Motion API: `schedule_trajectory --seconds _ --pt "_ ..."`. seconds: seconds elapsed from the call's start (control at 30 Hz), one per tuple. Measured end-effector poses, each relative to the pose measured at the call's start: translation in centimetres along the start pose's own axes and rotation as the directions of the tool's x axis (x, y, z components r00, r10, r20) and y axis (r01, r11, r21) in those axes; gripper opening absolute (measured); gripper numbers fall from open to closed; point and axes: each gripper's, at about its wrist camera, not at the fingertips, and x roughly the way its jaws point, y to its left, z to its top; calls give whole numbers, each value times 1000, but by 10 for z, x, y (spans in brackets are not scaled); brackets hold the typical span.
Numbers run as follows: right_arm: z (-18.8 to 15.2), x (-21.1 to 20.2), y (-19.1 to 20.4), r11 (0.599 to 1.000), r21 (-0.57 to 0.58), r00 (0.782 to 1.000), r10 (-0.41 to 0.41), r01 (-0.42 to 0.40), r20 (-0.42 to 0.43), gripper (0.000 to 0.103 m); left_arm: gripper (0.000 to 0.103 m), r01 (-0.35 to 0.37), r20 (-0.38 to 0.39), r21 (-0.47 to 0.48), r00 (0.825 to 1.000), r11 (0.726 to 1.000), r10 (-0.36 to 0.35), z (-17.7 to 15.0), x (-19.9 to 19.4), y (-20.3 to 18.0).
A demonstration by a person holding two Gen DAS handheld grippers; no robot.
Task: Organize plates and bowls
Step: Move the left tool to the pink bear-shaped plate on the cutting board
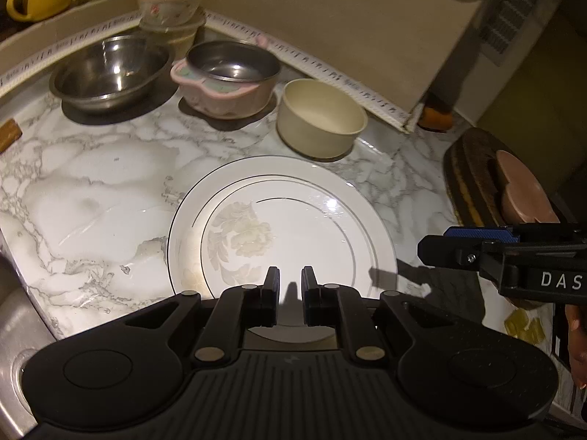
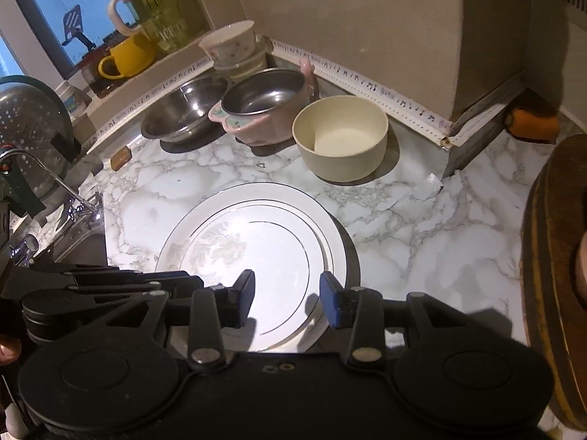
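**Both claws over the plate, nothing held**

My left claw (image 1: 290, 286) is nearly clenched, a thin gap between its pads and nothing in it. My right claw (image 2: 288, 302) stands partly spread and empty. Both hang above the near rim of the plate (image 1: 312, 220), which lies flat on the counter (image 1: 91, 190).

Behind the plate sit a cream bowl (image 1: 321, 117), empty; a pink bowl (image 1: 223, 97) with a steel bowl (image 1: 233, 62) nested in it; another steel bowl (image 1: 110, 71), empty; and a stack of floral bowls (image 1: 170, 7) in the corner.
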Motion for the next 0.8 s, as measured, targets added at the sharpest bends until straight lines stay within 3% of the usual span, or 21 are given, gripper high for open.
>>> schedule_trajectory --seconds 0.27,0.6,0.67,0.73,0.8 --pt "-24 -37 11 999 27 997 -43 41 69 45 12 1 48 99 999 995 -6 -9 -30 -22" --pt "-51 -84 15 994 50 984 -100 93 151 61 16 32 100 225 993 974 -55 -11 -48 -67" --pt "-53 -92 10 993 53 980 -117 109 163 64 26 43 112 240 991 970 -72 -7 -48 -77" --pt "-53 -99 3 991 60 977 -129 121 172 66 56 53 123 255 989 966 -86 -3 -46 -88" --pt "-53 -108 -5 989 71 972 -145 133 187 71 71 59 150 266 983 962 -102 2 -45 -100"
